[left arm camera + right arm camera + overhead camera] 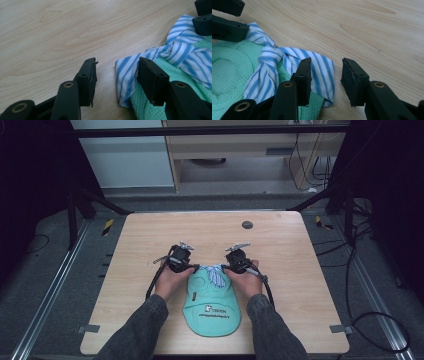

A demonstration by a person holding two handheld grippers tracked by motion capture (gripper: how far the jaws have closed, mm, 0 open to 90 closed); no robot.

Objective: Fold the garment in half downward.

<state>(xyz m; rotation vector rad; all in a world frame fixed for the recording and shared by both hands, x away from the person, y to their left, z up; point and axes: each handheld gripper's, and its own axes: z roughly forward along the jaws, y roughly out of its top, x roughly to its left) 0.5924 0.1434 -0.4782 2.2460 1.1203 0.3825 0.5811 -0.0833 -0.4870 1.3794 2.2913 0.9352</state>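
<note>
A mint-green bib (212, 307) with white lettering lies flat near the front of the wooden table (150, 235). A blue-and-white striped tie (215, 275) is knotted at its far end. My left gripper (196, 268) is low at the tie's left end. In the left gripper view my left gripper (117, 75) is open, and the striped end (126, 75) lies on the table between the jaws, close to the right one. My right gripper (226, 268) is at the tie's right end. My right gripper (327, 80) is open too, with the other striped end (322, 70) beside its left jaw.
A small dark disc (247, 225) sits on the table at the far side. Black frame bars (100, 202) rise at the back corners. Cables (370, 320) trail on the floor to the right. Bare wood stretches around the bib on all sides.
</note>
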